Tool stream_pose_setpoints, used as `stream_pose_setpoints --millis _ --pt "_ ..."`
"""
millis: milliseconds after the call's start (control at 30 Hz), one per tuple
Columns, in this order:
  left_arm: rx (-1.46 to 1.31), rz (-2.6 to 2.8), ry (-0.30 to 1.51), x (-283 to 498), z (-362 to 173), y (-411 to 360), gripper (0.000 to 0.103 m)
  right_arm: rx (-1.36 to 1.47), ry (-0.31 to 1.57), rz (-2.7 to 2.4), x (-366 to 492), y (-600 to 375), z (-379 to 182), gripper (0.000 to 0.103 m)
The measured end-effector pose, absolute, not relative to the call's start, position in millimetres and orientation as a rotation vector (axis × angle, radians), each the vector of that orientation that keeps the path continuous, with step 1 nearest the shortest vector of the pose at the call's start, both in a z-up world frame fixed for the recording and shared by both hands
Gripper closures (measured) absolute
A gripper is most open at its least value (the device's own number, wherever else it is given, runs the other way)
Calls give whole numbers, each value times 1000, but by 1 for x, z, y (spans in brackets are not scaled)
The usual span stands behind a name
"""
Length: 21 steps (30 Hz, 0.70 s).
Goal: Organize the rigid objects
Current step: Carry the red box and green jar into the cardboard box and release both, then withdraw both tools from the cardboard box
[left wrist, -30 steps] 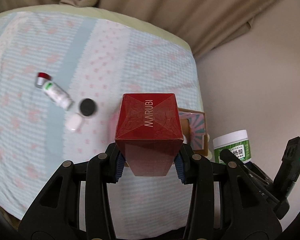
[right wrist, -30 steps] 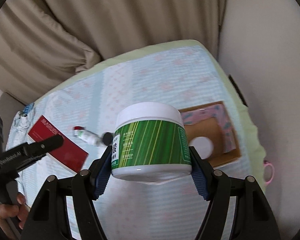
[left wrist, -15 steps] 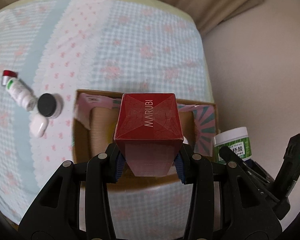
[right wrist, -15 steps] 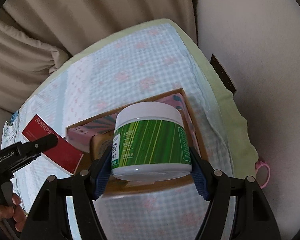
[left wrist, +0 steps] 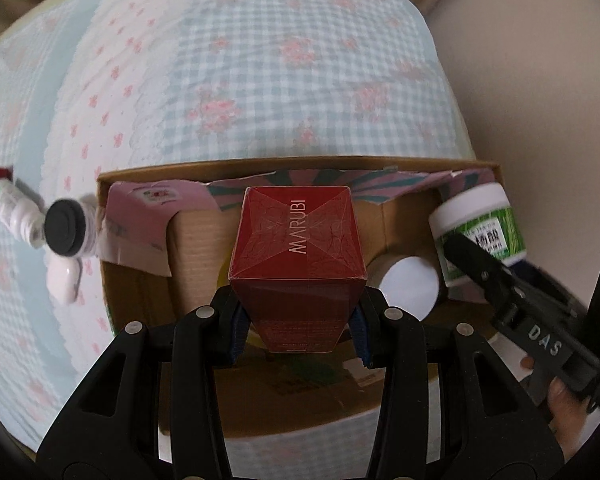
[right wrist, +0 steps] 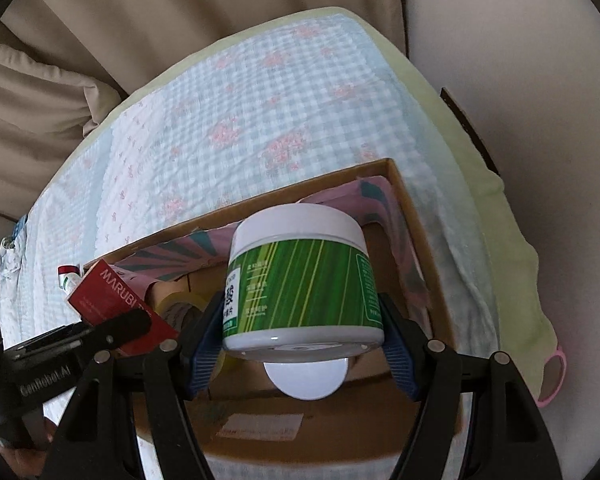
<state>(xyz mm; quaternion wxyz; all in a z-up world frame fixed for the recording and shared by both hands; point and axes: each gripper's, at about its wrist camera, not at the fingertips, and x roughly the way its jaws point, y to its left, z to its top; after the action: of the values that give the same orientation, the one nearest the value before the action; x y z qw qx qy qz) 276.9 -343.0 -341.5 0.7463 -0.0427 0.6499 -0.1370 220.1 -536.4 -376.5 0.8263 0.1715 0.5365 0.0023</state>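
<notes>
**Carrying two items over the open carton**

Hovering over the cardboard box point(left wrist: 404, 162), both grippers bring their loads to the one container that the tidying seems to aim for. In the left wrist view the left gripper point(left wrist: 298, 318) has its fingers closed on the lower end of the red MARUBI box point(left wrist: 298, 236), gripped by its narrow sides so the long carton stands up at frame centre, above the box's interior. In the right wrist view the right gripper point(right wrist: 300, 344) clamps the green jar point(right wrist: 302, 280) across its body near the base, lid upward, above the right half of the carton; holding it low keeps the round wall from slipping. Directly beneath the jar a white round lid point(right wrist: 306, 380) already sits inside, and the folded-in pink flaps point(right wrist: 384, 208) narrow the opening, so each item probably needs a free patch of floor. At the left edge of the left view, a small red-capped bottle point(left wrist: 8, 204), a black-capped container point(left wrist: 66, 228) and a white case point(left wrist: 64, 282) lie on the checked cloth point(left wrist: 260, 60), outside the carton and likely next.
</notes>
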Motion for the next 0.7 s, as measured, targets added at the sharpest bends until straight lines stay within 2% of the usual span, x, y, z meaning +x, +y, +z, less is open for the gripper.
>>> stream_pose_setpoints --millis 167,200,233,267,700 --pt "19 -299 1444 275 -345 -347 61 351 1170 0 227 -537 -385 35" --pt "25 -320 1434 273 -342 -346 46 356 1162 1 227 -537 -383 25" --pt "31 -328 1428 271 -339 -345 8 361 1159 2 227 -539 -382 16" --pt "46 -324 1412 268 -335 -344 2 360 1162 -3 226 -540 -380 0" --pt "10 -298 1365 243 -310 -316 0 428 1108 -44 187 -545 -367 0"
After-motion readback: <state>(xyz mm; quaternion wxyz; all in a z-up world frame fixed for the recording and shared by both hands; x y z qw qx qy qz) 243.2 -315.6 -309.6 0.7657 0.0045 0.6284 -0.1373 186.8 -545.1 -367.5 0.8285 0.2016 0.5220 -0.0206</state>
